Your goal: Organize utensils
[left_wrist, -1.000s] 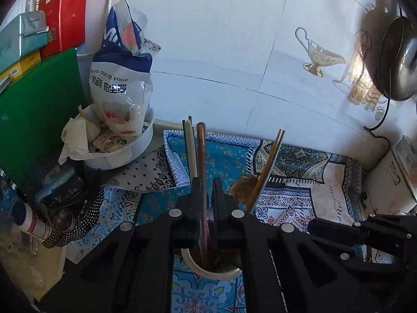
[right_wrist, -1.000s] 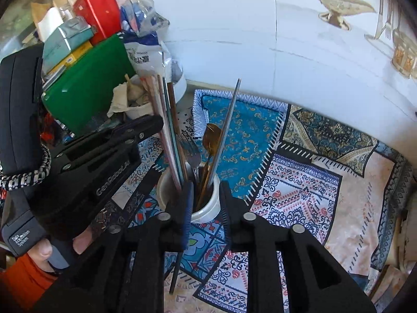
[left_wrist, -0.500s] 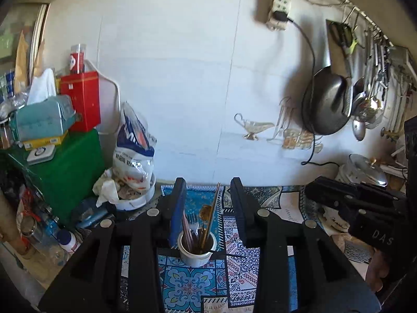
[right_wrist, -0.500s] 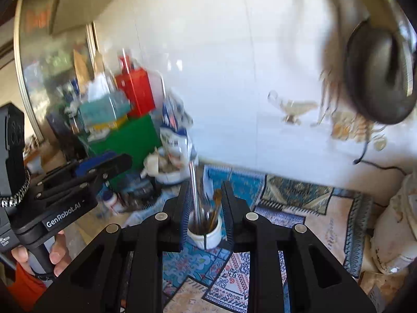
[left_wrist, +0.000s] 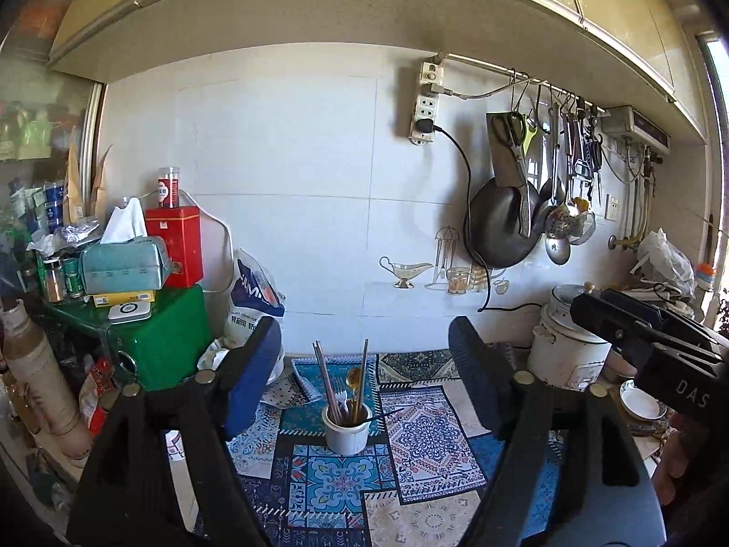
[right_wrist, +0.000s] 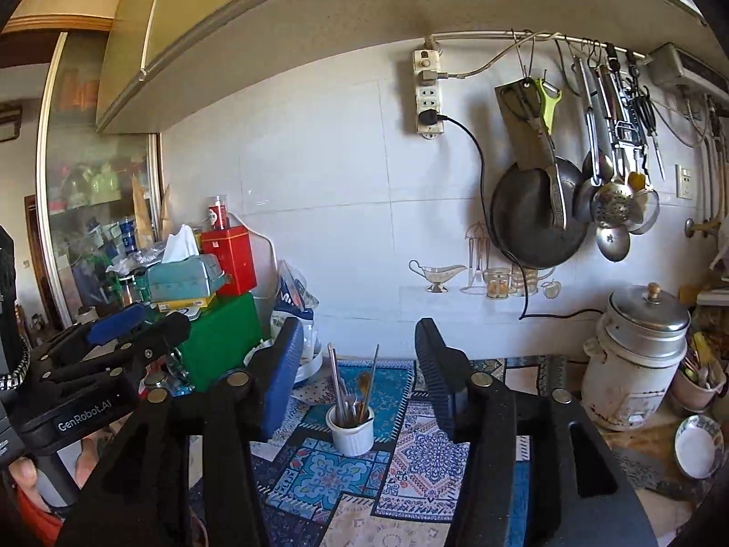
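A white ribbed cup (left_wrist: 345, 434) stands on the patterned cloth (left_wrist: 423, 437) and holds chopsticks, a gold spoon and a fork (left_wrist: 346, 387). It also shows in the right wrist view (right_wrist: 351, 435). My left gripper (left_wrist: 364, 364) is open and empty, pulled back and above the cup. My right gripper (right_wrist: 357, 360) is open and empty too, at a similar distance. The right gripper's body shows at the right of the left wrist view (left_wrist: 656, 346); the left gripper's body shows at the left of the right wrist view (right_wrist: 95, 378).
A green box (left_wrist: 159, 337) with a tissue box and red tin stands at the left, next to a food bag (left_wrist: 253, 305). A rice cooker (right_wrist: 633, 355) and a small bowl (right_wrist: 697, 446) stand at the right. A wok (left_wrist: 501, 228) and tools hang on the wall.
Both grippers have opened, let go of the utensils in the cup, and pulled far back and up from it. The cup now looks small between the jaws.
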Tool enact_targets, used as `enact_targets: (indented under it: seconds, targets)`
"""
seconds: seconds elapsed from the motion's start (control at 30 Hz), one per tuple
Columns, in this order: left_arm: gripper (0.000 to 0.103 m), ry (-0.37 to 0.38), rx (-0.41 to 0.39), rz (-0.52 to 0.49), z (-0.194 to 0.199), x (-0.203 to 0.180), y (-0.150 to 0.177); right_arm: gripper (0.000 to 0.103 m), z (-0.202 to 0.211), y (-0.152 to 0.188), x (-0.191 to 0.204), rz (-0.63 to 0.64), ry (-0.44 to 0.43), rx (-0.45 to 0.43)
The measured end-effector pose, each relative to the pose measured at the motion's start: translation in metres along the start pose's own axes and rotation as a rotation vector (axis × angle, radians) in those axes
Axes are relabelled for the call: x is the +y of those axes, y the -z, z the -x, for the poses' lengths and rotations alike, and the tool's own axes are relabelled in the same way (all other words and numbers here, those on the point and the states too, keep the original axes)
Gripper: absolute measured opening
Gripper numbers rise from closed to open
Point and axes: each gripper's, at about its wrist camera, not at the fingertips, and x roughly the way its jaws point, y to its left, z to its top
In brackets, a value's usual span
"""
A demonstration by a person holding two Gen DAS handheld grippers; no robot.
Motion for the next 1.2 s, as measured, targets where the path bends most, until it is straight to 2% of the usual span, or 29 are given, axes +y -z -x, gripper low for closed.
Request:
enact_targets:
  seconds: [0.03, 0.1, 0.17, 0.2, 0.3, 0.43, 1.2]
  targets:
    - [0.086, -0.002, -0.005, -0.002, 0.004, -0.001, 0.003, 0.063, 0.006, 0.002, 0.0, 0.002, 0.024, -0.005]
    - [0.093, -0.011, -0.012, -0.006, 0.012, -0.001, 0.009, 0.079, 0.014, 0.006, 0.003, 0.013, 0.074, -0.012]
    - [0.099, -0.013, -0.013, -0.009, 0.018, -0.001, 0.014, 0.088, 0.019, 0.007, 0.003, 0.014, 0.101, -0.016]
    - [0.1, -0.014, -0.011, -0.009, 0.019, -0.001, 0.015, 0.095, 0.023, 0.008, 0.003, 0.014, 0.109, -0.018]
    - [0.101, -0.013, -0.006, -0.007, 0.022, 0.0, 0.019, 0.103, 0.035, 0.012, 0.003, 0.006, 0.142, -0.032]
    - [0.102, -0.021, -0.008, -0.004, 0.023, 0.002, 0.022, 0.103, 0.044, 0.013, 0.004, 0.004, 0.166, -0.043]
    - [0.102, -0.021, -0.004, 0.014, 0.017, -0.001, 0.022, 0.103, 0.041, 0.017, 0.005, 0.044, 0.161, -0.017]
